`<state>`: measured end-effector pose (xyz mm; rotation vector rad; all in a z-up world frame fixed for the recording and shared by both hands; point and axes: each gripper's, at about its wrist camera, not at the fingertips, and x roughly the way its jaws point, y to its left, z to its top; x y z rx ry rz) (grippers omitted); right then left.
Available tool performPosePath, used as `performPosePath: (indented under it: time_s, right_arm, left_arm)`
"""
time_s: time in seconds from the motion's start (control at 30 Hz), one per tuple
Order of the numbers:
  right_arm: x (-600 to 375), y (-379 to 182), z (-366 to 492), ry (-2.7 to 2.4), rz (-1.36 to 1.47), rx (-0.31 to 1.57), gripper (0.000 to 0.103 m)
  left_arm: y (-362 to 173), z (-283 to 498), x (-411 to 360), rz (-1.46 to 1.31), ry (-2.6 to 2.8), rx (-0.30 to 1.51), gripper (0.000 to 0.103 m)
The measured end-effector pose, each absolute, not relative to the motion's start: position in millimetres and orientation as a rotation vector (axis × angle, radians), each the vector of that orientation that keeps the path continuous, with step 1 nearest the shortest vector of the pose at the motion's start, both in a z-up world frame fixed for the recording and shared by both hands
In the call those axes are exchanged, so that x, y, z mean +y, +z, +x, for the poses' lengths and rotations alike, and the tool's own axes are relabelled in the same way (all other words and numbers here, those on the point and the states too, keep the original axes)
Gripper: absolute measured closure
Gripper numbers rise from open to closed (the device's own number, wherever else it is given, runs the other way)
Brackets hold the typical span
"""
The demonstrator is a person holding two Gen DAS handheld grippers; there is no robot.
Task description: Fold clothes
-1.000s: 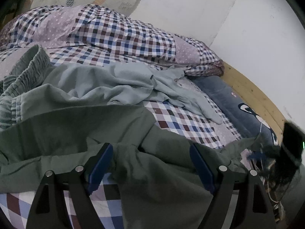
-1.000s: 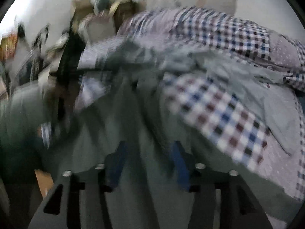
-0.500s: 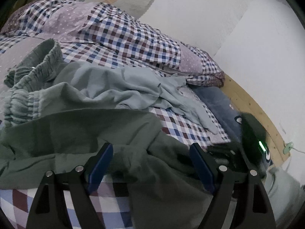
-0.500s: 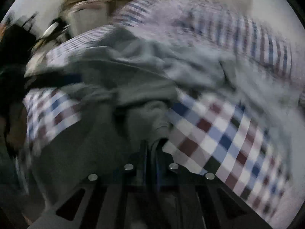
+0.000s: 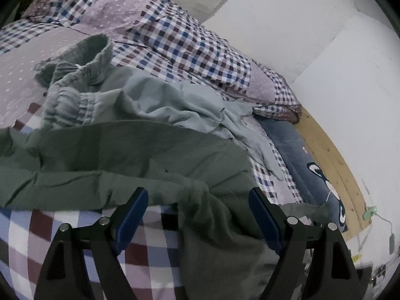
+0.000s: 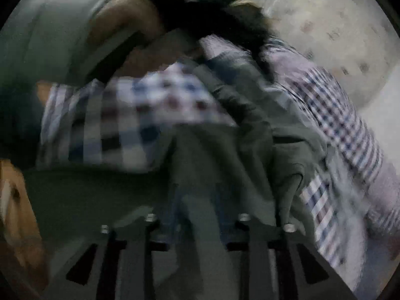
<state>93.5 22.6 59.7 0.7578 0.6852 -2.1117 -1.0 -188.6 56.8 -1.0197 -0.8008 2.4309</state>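
A dark green garment (image 5: 125, 155) lies crumpled across the near part of the bed. My left gripper (image 5: 197, 192) hovers open just over its near edge, a bunched fold between the blue pads, which do not touch it. Behind it lies a pale grey-green garment (image 5: 162, 100) with an elastic waistband at the left. The right wrist view is heavily blurred: the dark green garment (image 6: 237, 125) runs up from my right gripper (image 6: 197, 200) and covers its fingertips. The fingers stand partway apart, and any grip is hidden.
A checked quilt (image 5: 187, 37) is heaped at the back of the bed. A blue cartoon cushion (image 5: 300, 155) lies along the wooden bed frame (image 5: 330, 155) by the white wall. A person's arm (image 6: 125, 25) reaches over the bed in the right wrist view.
The left gripper has stayed open and tilted slightly over the garment. The right gripper closed on dark green cloth, then swung round sharply; its fingers now stand wider apart than half a second ago.
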Motion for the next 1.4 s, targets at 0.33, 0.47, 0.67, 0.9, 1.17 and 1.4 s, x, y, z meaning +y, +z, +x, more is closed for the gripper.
performPosePath:
  time_s: [0.33, 0.47, 0.67, 0.9, 1.17, 1.4]
  right_arm:
    - [144, 38, -83, -2.152, 1.202, -0.509, 0.042]
    - [118, 23, -112, -2.083, 1.301, -0.426, 0.043]
    - [49, 45, -62, -2.146, 1.121, 0.050, 0.068]
    - [-26, 56, 67, -2.120, 0.737, 0.648, 0.068]
    - [-69, 17, 130, -1.976, 0.665, 0.864, 0.067]
    - [-7, 65, 86, -2.167, 0.653, 0.546, 0.058]
  left_arm:
    - [57, 10, -187, -0.966, 2.340, -0.894, 0.018]
    - [56, 10, -182, -0.968, 2.297, -0.890, 0.018]
    - [59, 14, -186, -0.947, 2.253, -0.911, 0.018]
    - [56, 21, -199, -0.947, 2.207, -0.972, 0.018]
    - [42, 26, -184, -1.106, 2.260, -0.851, 0.018]
    - [49, 31, -179, -1.065, 2.318, -0.776, 0.021]
